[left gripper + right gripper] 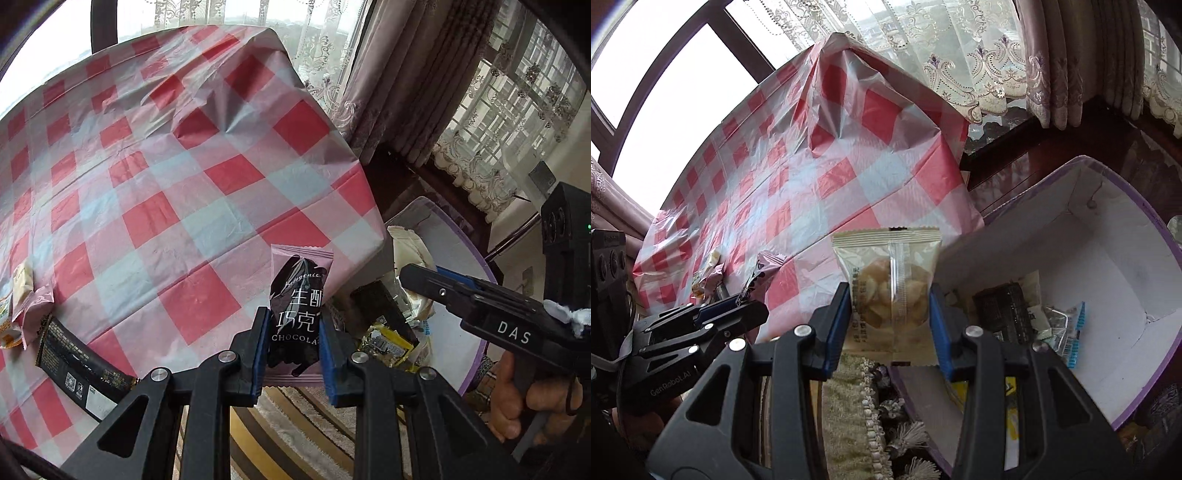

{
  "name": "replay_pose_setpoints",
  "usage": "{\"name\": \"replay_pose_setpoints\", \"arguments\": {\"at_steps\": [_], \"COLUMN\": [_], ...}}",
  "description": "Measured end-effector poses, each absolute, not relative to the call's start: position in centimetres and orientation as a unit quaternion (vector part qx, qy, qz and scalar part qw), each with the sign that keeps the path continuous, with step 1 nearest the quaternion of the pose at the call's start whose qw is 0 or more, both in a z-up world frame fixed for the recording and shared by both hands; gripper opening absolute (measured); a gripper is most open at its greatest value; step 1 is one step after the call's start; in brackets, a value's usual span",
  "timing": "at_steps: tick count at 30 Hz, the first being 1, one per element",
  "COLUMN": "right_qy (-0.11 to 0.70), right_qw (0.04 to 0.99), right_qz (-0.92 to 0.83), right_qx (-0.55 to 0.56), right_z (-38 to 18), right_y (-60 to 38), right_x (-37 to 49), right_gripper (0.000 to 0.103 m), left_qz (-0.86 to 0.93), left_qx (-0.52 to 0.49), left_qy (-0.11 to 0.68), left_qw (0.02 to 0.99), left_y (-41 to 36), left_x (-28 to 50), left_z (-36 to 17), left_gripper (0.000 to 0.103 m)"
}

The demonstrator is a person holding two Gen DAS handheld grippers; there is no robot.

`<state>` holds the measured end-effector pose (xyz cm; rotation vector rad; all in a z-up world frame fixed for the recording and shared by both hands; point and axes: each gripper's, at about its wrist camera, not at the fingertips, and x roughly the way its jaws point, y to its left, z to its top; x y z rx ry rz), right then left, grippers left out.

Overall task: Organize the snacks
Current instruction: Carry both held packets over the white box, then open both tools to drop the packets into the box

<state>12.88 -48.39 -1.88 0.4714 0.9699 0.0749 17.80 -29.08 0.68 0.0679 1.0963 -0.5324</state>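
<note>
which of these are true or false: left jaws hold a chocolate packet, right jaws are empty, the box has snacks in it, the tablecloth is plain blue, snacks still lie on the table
1. The left gripper holds a chocolate packet. True.
2. The right gripper is empty. False: its jaws clamp a beige snack packet.
3. The white box with a purple rim has snacks in it. True: several wrappers lie at its bottom.
4. The tablecloth is plain blue. False: it is checked red, pink and pale blue.
5. Snacks lie on the table. True: a long dark bar lies near its edge.
</note>
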Motion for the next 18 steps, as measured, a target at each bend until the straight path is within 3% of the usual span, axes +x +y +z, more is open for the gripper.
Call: {"name": "replay_pose_setpoints", "arguments": {"at_steps": [13,18], "right_qy": [0.468,0.472], "right_qw": [0.847,0.844], "right_qz": [-0.006,-0.008], "right_qx": [0.251,0.254], "right_z": [-4.1,-4.3], "right_y": [-53.3,-53.4], "right_x": [12.2,12.3], "right_gripper": [0.047,0.052], "left_qz": [-0.293,-0.301], "left_qx": [0.015,0.013], "left_qy": [0.551,0.562], "left_qw": [0.781,0.770], "left_y": [-34.4,-35.2], "left_x": [17.8,18.0], "left_z": [-0.9,-1.5], "left_gripper": [0.027,0.036]}}
